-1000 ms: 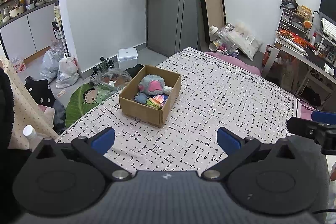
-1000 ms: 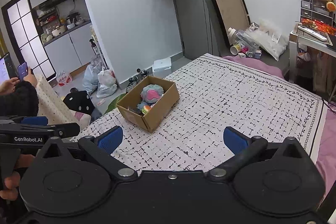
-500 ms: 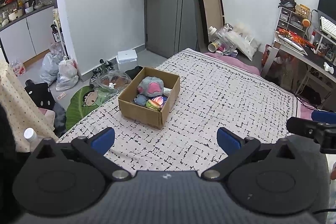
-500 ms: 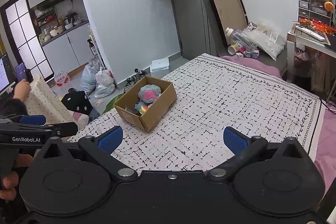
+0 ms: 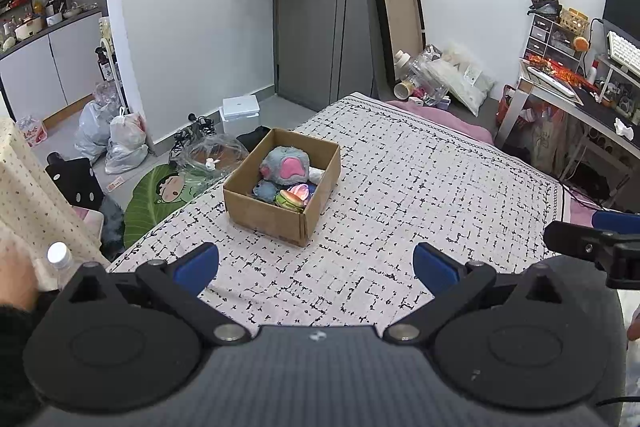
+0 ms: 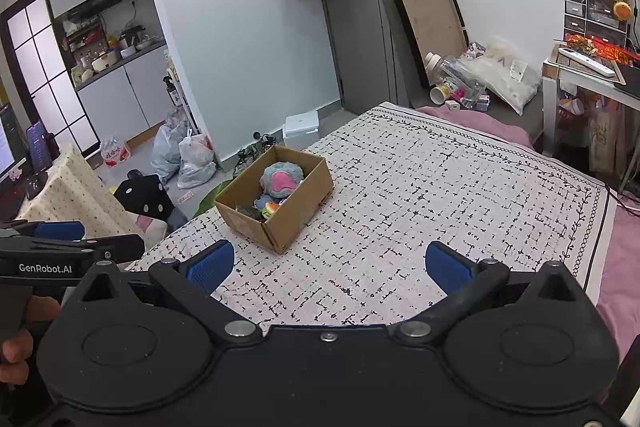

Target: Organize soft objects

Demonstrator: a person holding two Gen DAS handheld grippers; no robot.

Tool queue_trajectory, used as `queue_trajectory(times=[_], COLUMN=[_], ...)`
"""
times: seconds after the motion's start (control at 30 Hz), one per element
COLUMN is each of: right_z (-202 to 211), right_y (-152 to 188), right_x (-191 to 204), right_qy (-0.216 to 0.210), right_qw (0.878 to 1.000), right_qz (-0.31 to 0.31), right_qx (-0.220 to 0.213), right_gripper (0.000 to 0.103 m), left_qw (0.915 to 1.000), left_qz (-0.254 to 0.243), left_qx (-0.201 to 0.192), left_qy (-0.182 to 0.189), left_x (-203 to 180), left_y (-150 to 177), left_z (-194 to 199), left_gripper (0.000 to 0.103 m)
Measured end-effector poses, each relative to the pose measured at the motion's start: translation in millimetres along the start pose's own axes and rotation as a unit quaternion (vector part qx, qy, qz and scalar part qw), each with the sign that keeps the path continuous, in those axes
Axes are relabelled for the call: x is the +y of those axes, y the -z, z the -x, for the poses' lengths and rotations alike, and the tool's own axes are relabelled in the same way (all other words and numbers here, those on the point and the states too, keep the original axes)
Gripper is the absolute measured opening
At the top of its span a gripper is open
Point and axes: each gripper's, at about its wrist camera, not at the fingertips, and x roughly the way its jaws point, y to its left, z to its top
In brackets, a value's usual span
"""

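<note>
The soft toys (image 5: 285, 169) sit piled inside the cardboard box (image 5: 280, 217), which rests on the patterned bedspread (image 5: 420, 187) near its left edge. Your left gripper (image 5: 316, 263) hovers over the bedspread short of the box, fingers spread wide and empty. Your right gripper (image 6: 328, 265) is likewise wide apart, gripping nothing.

Bed (image 5: 420, 187), patterned cover; cardboard box (image 5: 276, 219) near left edge.
</note>
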Motion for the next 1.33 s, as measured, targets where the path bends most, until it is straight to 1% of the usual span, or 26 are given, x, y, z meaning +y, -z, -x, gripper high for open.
queue_trajectory(times=[0.47,1.0,1.2,1.33], right_z=[1.9,-2.3,-4.9,-7.9], right_y=[0.4,5.2,6.9,9.0], right_x=[0.5,-1.0,-1.8,-1.2], right_qy=[0.000,0.002,0.000,-0.003], right_qw=[1.000,1.000,1.000,1.000], right_qz=[0.003,0.001,-0.002,0.000], right_qx=[-0.001,0.003,0.007,0.009], right_gripper=[0.103,0.103,0.103,0.103], left_qw=[1.0000,0.9999,1.0000,1.0000], left_qz=[0.000,0.004,0.000,0.000], left_qx=[0.000,0.009,0.005,0.003], left_qy=[-0.001,0.002,0.001,0.007], left_x=[0.1,0.3,-0.9,-1.3], left_y=[2.3,5.8,8.2,7.7], left_z=[1.0,-3.8,-4.8,-7.1], left_gripper=[0.103,0.103,0.103,0.103])
